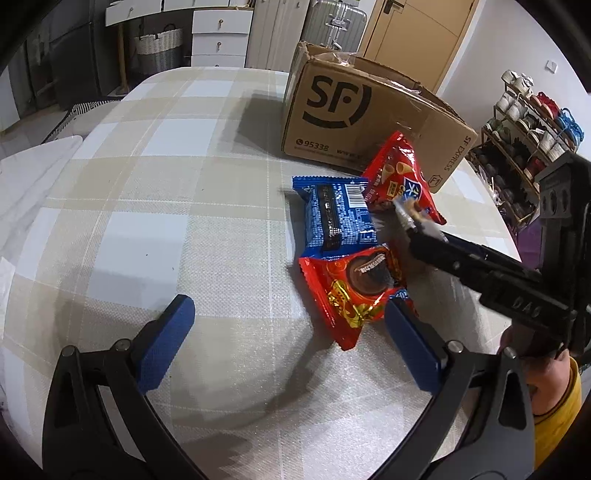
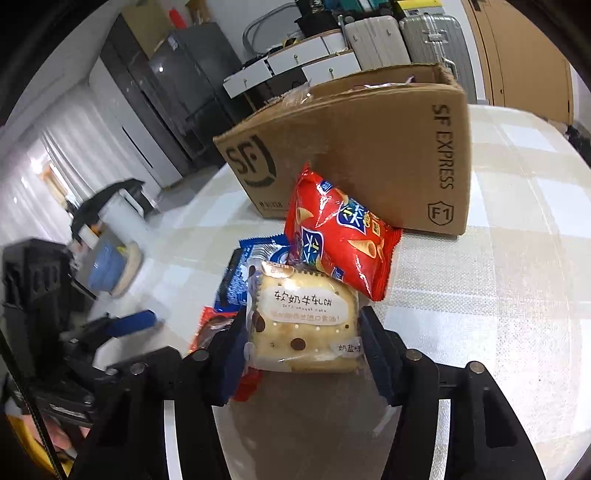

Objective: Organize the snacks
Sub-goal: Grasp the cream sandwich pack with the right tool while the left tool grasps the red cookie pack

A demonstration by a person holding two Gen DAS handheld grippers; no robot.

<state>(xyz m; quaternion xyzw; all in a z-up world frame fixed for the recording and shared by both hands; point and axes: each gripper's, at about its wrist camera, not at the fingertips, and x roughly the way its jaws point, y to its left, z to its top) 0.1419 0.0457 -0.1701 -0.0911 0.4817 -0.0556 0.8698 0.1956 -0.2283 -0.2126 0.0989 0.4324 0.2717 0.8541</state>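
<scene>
My right gripper (image 2: 304,343) is shut on a clear-wrapped pale nougat cracker pack (image 2: 303,325), its pads pressing on both sides. The left wrist view shows that gripper (image 1: 410,218) holding the pack over the snack pile. Below it lie a red cone-snack bag (image 2: 343,236) (image 1: 399,173) leaning on the SF cardboard box (image 2: 369,155) (image 1: 369,122), a blue pack (image 1: 336,218) (image 2: 236,280) and a red chocolate-pie pack (image 1: 354,291) (image 2: 212,325). My left gripper (image 1: 288,310) hovers open over the tablecloth, its right finger beside the red pie pack.
The checked tablecloth (image 1: 147,184) covers a rounded table whose edge curves off at the left. A shoe rack (image 1: 528,140) stands beyond the right side, drawers and a suitcase (image 1: 332,22) behind. A hand with a yellow sleeve (image 1: 554,380) holds the right gripper.
</scene>
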